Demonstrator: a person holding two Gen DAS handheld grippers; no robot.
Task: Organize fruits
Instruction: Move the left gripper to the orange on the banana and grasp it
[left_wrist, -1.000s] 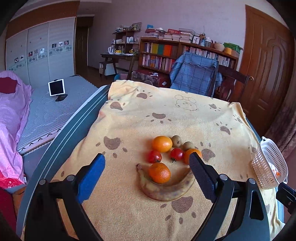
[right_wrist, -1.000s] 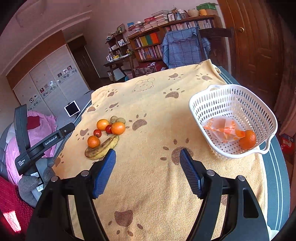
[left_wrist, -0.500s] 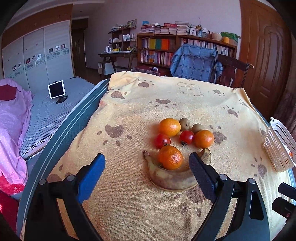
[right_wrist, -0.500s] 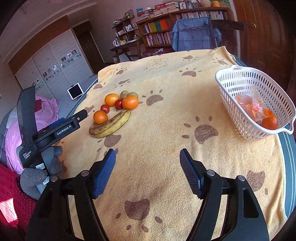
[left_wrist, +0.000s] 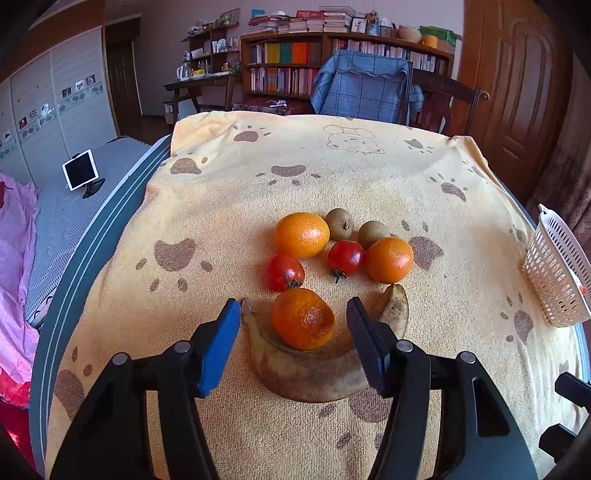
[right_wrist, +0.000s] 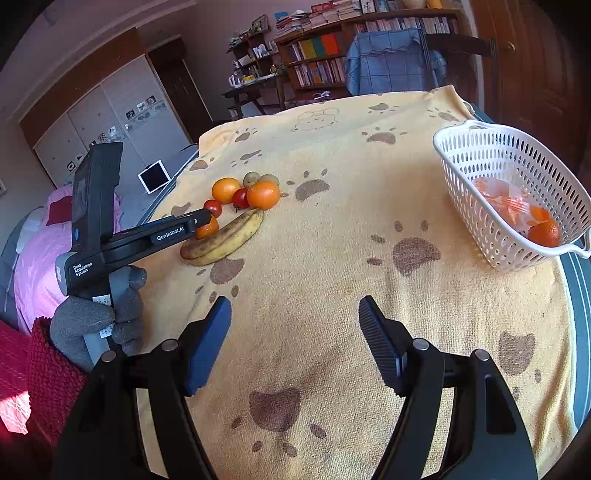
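An orange (left_wrist: 303, 323) rests in the curve of a brown-spotted banana (left_wrist: 314, 373) on the yellow paw-print towel (left_wrist: 332, 177). My left gripper (left_wrist: 293, 306) straddles that orange and its jaws are closing; a small gap shows on each side between pad and peel. In the right wrist view the left gripper (right_wrist: 201, 221) tips down onto the same orange (right_wrist: 207, 228). Behind lie two more oranges (left_wrist: 302, 234) (left_wrist: 389, 259), two tomatoes (left_wrist: 283, 272) (left_wrist: 345, 257) and two small brown fruits (left_wrist: 339, 222). My right gripper (right_wrist: 294, 302) hangs open over bare towel, holding nothing.
A white slotted basket (right_wrist: 469, 192) stands at the towel's right side with an orange (right_wrist: 545, 233) and a plastic bag (right_wrist: 498, 199) inside; its end shows as basket (left_wrist: 554, 266). A gloved hand (right_wrist: 92, 317) grips the left tool. A chair (left_wrist: 365, 88) stands at the far edge.
The left gripper has come down and forward onto the fruit pile, and its jaws have narrowed around the near orange. The right gripper shifted a little, then kept still.
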